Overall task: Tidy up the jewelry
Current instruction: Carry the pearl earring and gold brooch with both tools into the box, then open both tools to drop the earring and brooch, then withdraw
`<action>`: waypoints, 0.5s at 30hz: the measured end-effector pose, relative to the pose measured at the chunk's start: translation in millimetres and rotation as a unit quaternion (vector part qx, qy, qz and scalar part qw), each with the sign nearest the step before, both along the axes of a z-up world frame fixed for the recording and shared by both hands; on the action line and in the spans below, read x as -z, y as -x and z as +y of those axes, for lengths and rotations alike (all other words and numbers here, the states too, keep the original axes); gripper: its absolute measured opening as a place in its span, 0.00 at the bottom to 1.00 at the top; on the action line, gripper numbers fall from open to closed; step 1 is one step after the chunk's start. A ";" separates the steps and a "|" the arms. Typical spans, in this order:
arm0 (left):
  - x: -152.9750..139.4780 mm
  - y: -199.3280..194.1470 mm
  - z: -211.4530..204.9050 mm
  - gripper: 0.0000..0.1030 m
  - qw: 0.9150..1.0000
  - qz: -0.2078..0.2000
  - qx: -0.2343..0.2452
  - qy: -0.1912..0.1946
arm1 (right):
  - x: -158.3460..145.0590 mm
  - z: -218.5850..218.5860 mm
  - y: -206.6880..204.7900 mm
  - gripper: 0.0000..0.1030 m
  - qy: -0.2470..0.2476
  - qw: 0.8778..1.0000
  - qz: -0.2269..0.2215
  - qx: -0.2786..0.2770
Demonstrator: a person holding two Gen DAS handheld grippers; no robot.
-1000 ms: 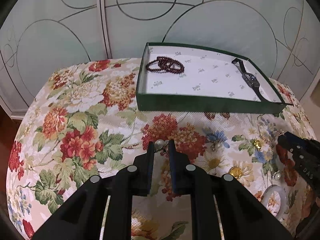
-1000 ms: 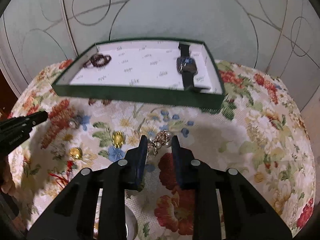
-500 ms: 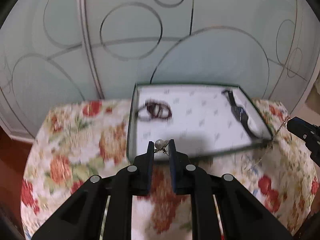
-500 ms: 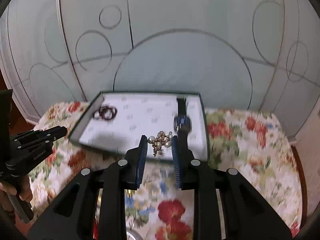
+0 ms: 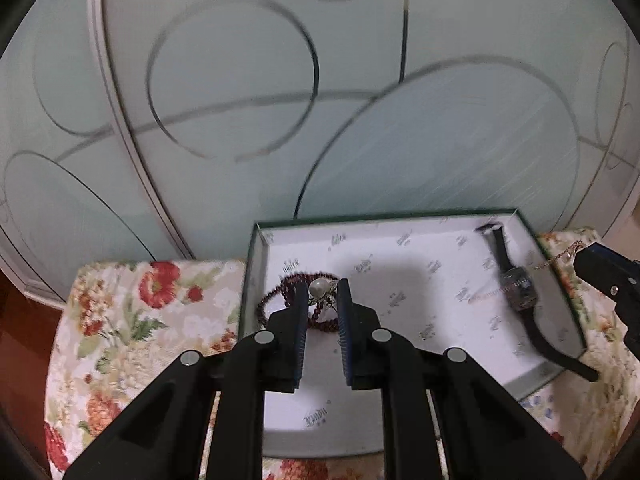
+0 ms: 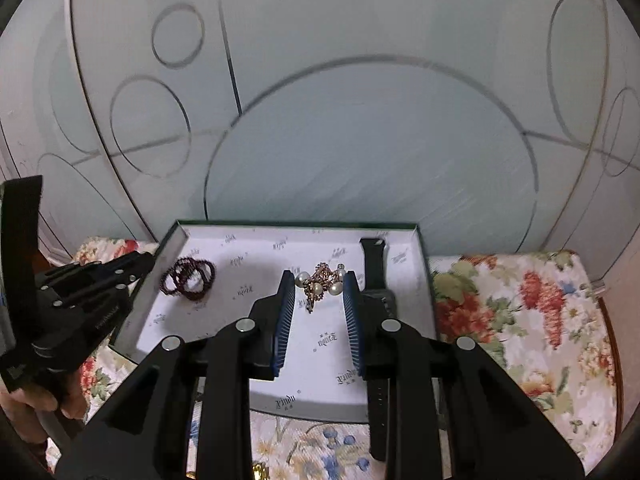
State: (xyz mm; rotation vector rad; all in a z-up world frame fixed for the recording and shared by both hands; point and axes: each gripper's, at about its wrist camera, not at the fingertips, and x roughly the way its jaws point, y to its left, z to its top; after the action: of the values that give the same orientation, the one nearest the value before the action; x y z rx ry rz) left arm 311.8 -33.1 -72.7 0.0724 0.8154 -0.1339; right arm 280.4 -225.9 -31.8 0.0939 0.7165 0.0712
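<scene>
Above the green-rimmed tray [image 5: 556,276], the left gripper [image 5: 322,292] pinches a round pearl earring [image 5: 317,288]. The right gripper [image 6: 319,280] clamps a gold-chain pearl cluster [image 6: 320,280]. Coiled garnet beads [image 6: 188,276] lie at ten o'clock, the black rubbery watch [image 5: 520,292] at two.

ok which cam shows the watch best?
Left wrist: the watch lies fully exposed in the box, strap and face clear. In the right wrist view the right claw hides most of it.
</scene>
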 end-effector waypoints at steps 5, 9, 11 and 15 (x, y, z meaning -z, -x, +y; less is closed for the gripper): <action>33.5 -13.4 -3.8 0.14 0.999 0.036 -0.005 -0.007 | 37.5 4.8 -18.2 0.24 0.007 0.999 0.041 -0.001; 46.0 -15.6 -2.8 0.15 0.999 0.050 -0.009 -0.003 | 62.3 8.6 -25.9 0.24 0.016 0.997 0.070 -0.003; 49.4 -14.9 -1.8 0.16 0.999 0.052 -0.011 -0.003 | 71.1 9.2 -28.3 0.24 0.019 0.997 0.080 -0.002; 55.4 -13.4 -0.1 0.28 0.998 0.059 -0.012 -0.002 | 78.6 8.8 -29.7 0.36 0.019 0.996 0.088 0.003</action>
State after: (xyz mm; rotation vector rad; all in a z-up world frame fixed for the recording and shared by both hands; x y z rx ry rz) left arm 325.2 -33.2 -128.1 0.0594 0.9342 -0.1149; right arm 310.1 -217.1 -110.5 0.0653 0.8928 0.0445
